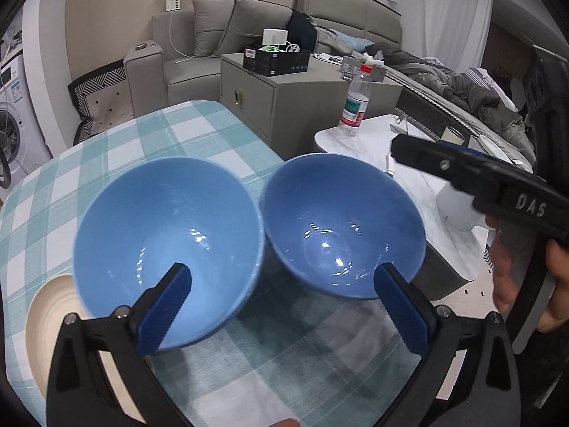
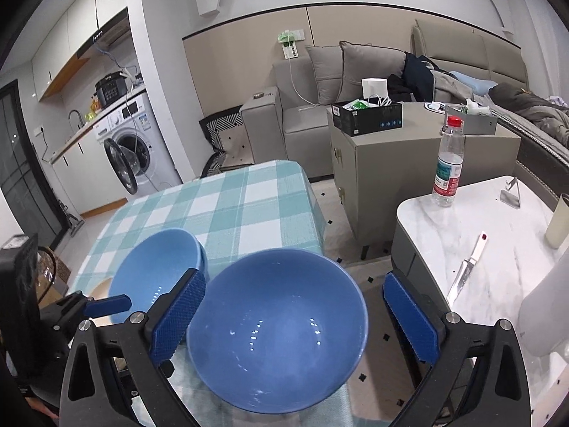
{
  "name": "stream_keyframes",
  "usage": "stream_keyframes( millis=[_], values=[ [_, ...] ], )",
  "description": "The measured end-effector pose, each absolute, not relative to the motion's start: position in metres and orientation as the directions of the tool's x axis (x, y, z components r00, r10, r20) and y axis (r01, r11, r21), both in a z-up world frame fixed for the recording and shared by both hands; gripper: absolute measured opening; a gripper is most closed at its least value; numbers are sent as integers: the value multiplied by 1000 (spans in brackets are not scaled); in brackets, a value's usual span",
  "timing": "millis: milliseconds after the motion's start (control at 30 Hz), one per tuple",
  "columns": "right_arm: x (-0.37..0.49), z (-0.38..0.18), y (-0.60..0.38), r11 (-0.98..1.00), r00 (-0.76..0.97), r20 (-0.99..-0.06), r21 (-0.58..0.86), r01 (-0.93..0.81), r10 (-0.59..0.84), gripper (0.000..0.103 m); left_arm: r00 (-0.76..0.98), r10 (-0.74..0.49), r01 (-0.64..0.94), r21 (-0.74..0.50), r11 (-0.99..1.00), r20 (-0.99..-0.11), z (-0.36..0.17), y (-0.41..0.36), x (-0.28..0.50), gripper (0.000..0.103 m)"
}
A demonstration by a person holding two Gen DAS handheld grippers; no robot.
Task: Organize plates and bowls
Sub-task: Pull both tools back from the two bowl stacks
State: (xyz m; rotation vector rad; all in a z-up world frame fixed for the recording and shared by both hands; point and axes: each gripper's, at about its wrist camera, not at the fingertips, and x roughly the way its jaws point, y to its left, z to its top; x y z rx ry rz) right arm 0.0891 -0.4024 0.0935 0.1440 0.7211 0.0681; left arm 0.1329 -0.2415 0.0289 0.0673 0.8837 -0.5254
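Left gripper (image 1: 284, 299) spread wide, right gripper (image 2: 295, 316) likewise unclenched (ribbed blue pads), two glossy round blue bowls (image 1: 167, 245) on checked cloth (image 1: 149, 142).

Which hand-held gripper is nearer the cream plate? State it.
Left. The left hand-held gripper hovers beside the cream plate; the right hand-held gripper straddles the farther blue bowl.

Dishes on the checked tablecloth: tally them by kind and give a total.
Blue bowls: 2, the left one and the right one
Cream plates: 1, partly hidden under the left bowl
Total: 3 dishes in view
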Motion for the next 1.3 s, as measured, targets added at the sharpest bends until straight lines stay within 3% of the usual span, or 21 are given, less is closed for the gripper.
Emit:
stream_keyframes(
  millis=[633, 767, 833, 900, 967, 1033, 1300],
  values=[
    [98, 70, -434, 983, 725, -684, 176, 59, 78, 101, 422, -498, 499, -265, 825, -758, 24, -278, 129, 96],
    [101, 63, -439, 983, 706, -706, 164, 84, 58, 77, 415, -488, 484, -268, 833, -768, 20, -284, 130, 86],
    [103, 57, -443, 982, 696, -716, 169, 87, 62, 74, 432, -475, 470, -258, 844, -767, 19, -286, 131, 83],
    [106, 52, -446, 981, 684, -727, 171, 92, 62, 64, 445, -467, 465, -248, 850, -764, 19, -289, 130, 83],
    [107, 47, -449, 980, 677, -734, 170, 100, 58, 61, 444, -471, 465, -253, 848, -762, 19, -290, 132, 82],
    [109, 43, -450, 980, 670, -739, 175, 98, 65, 59, 426, -488, 468, -276, 840, -762, 19, -290, 132, 73],
    [107, 45, -449, 979, 681, -728, 187, 79, 84, 59, 417, -485, 434, -300, 849, -768, 19, -289, 127, 67]
  ],
)
